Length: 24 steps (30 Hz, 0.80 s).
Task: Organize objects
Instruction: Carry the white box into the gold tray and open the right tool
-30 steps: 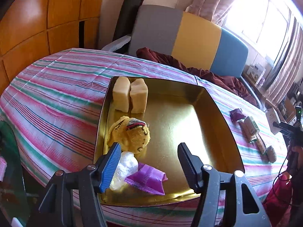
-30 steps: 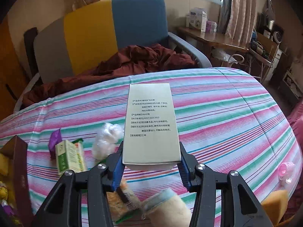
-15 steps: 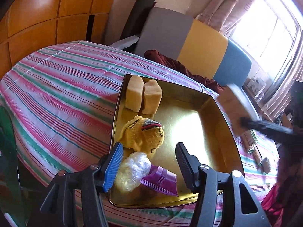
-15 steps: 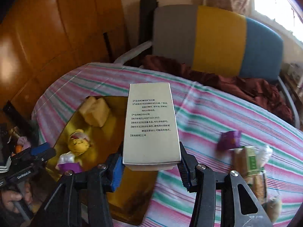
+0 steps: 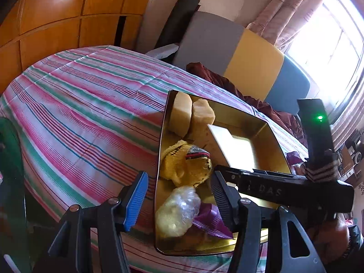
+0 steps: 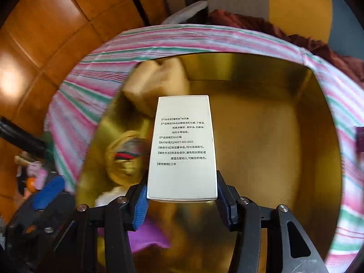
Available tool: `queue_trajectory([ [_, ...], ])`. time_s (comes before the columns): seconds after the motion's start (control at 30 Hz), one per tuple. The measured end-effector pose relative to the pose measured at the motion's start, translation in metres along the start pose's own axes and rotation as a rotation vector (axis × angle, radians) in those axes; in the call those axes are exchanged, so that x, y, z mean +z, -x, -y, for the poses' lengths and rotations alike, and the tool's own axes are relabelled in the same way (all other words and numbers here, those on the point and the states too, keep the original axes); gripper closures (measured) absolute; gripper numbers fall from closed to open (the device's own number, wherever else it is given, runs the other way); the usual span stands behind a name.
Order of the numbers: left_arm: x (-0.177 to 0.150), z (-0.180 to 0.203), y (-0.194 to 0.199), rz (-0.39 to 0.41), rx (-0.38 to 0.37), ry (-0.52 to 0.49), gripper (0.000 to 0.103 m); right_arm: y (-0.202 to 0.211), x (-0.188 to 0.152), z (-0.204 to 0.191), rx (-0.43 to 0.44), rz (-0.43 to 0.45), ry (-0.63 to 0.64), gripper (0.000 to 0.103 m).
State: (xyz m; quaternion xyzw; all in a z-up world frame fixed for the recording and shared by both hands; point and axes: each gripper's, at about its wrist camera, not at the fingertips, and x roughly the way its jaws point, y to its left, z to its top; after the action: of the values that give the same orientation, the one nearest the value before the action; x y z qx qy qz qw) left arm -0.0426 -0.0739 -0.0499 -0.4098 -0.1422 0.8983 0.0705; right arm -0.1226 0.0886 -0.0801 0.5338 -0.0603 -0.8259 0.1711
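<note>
A gold metal tray (image 5: 162, 136) sits on the striped tablecloth. It holds two tan blocks (image 5: 191, 116), a yellow plush toy (image 5: 186, 166), a clear plastic bundle (image 5: 177, 211) and a purple packet (image 5: 211, 218). My right gripper (image 6: 182, 195) hangs low over the tray (image 6: 261, 136) with a white printed box (image 6: 184, 145) between its pads. Its jaws are opening, and the pads still touch the box's lower corners. In the left wrist view the box (image 5: 236, 145) slants down beside the toy. My left gripper (image 5: 178, 198) is open astride the tray's near left rim, gripping nothing.
The striped tablecloth (image 5: 91, 113) stretches left of the tray. Behind the table stands a grey, yellow and blue chair (image 5: 238, 52) with a maroon cloth (image 5: 216, 77). Wooden cabinets (image 5: 56, 22) line the left wall. Another purple packet (image 5: 293, 155) lies on the cloth right of the tray.
My right gripper swung the white box from the table's right side across and down over the tray. My left gripper drifted slightly left along the tray's near rim and its jaws narrowed a little.
</note>
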Motion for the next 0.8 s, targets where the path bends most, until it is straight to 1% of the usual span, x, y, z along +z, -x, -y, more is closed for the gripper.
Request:
queue_trajectory([
  [0.1, -0.001, 0.001, -0.001, 0.006, 0.018, -0.01, 0.045, 0.003, -0.002, -0.007, 0.05, 0.002, 0.036, 0.037],
  [0.17, -0.001, 0.002, 0.0, 0.008, 0.019, -0.013, 0.046, 0.009, -0.004, -0.007, 0.048, 0.015, 0.032, 0.023],
  [0.27, -0.001, 0.007, 0.005, 0.024, 0.025, -0.028, 0.046, 0.017, -0.006, -0.001, 0.063, 0.028, 0.01, 0.017],
  [0.57, -0.003, 0.027, 0.018, 0.057, 0.03, -0.1, 0.046, 0.055, -0.024, 0.024, 0.005, 0.101, -0.017, 0.012],
  [0.67, -0.004, 0.037, 0.021, 0.071, 0.035, -0.142, 0.046, 0.066, -0.032, 0.033, -0.033, 0.115, 0.007, 0.009],
  [0.73, -0.006, 0.044, 0.024, 0.079, 0.035, -0.166, 0.046, 0.075, -0.037, 0.039, -0.065, 0.133, 0.022, 0.008],
  [0.8, -0.006, 0.052, 0.026, 0.084, 0.032, -0.193, 0.046, 0.086, -0.044, 0.05, -0.079, 0.147, 0.019, 0.007],
])
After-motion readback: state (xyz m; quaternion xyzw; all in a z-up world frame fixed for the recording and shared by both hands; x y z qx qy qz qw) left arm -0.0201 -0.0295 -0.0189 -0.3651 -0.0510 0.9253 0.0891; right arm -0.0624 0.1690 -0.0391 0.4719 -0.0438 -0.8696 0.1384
